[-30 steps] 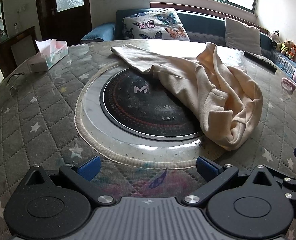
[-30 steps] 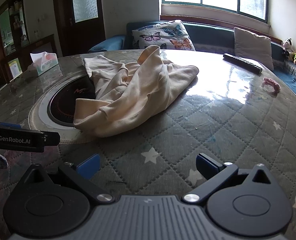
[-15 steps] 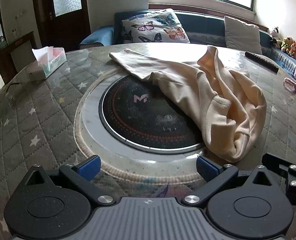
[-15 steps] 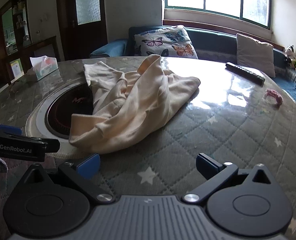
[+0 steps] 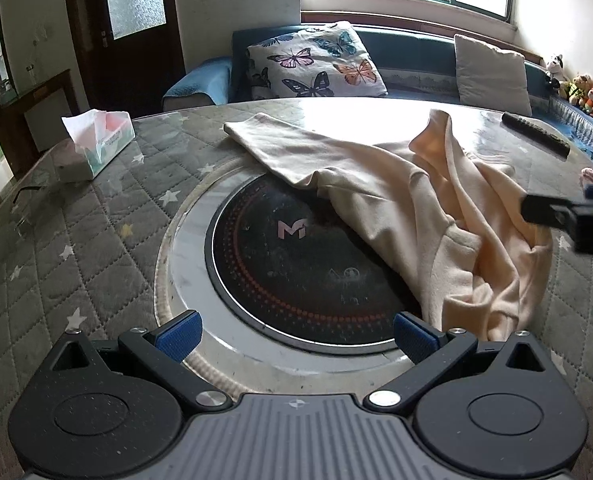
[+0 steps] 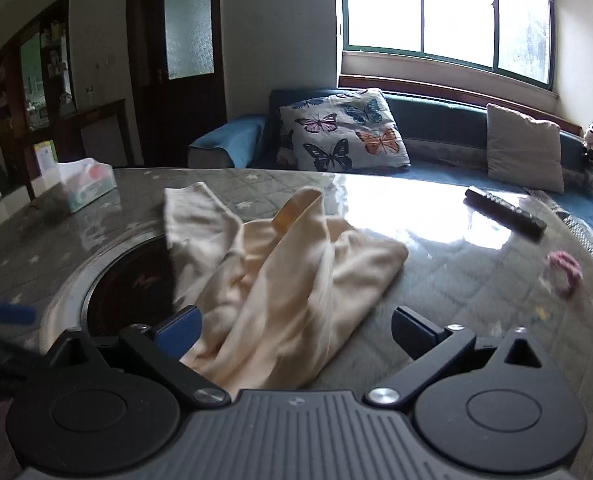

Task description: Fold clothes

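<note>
Our right tongs (image 6: 294,330) stand wide apart and empty, with the near edge of the cream garment (image 6: 280,292) lying between the fingers, though we cannot tell if they touch it. Our left tongs (image 5: 296,330) are just as wide, holding nothing, over the round black cooktop (image 5: 296,264). The garment lies crumpled on the quilted surface (image 5: 76,240), partly over the cooktop. We judge this the reach before the first grasp; next we must close on an edge and spread it flat
</note>
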{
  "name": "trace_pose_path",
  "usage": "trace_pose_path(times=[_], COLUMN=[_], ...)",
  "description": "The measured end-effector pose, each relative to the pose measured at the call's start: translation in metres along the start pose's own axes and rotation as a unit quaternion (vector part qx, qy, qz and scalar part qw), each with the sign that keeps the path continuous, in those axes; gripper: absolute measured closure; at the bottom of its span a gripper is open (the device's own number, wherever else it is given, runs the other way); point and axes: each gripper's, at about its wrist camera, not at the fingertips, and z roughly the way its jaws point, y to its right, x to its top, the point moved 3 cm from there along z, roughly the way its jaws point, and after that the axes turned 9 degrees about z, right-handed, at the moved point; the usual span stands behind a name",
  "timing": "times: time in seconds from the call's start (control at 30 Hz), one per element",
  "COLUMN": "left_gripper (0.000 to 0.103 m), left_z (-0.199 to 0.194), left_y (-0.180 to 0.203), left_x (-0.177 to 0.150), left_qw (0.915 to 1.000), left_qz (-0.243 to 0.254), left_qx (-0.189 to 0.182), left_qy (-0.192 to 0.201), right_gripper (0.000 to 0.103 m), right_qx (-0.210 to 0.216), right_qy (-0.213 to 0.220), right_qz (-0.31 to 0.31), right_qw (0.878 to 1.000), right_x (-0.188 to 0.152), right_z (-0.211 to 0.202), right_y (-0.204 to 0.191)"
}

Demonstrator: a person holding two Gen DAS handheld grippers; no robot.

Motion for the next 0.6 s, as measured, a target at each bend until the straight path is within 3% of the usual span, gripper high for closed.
trace_pose_path(times=[0.23, 0.6], left_gripper=[0.0, 0.0], left_z=[0.006, -0.005], left_y=[0.001, 0.004], left_x=[0.002, -0.001], left_qw=[1.0, 1.0], left_qz=[0.001, 0.004], left_qx=[0.002, 0.007], left_qy=[-0.005, -0.005], right_gripper=[0.003, 0.0], right_qx=[0.001, 0.0], right_qy=[-0.012, -0.011], right_qz=[0.0, -0.003], right_qw=[1.0, 1.0], right_x=[0.006, -0.011], right_z=[0.022, 0.002], right_y=[-0.001, -0.008])
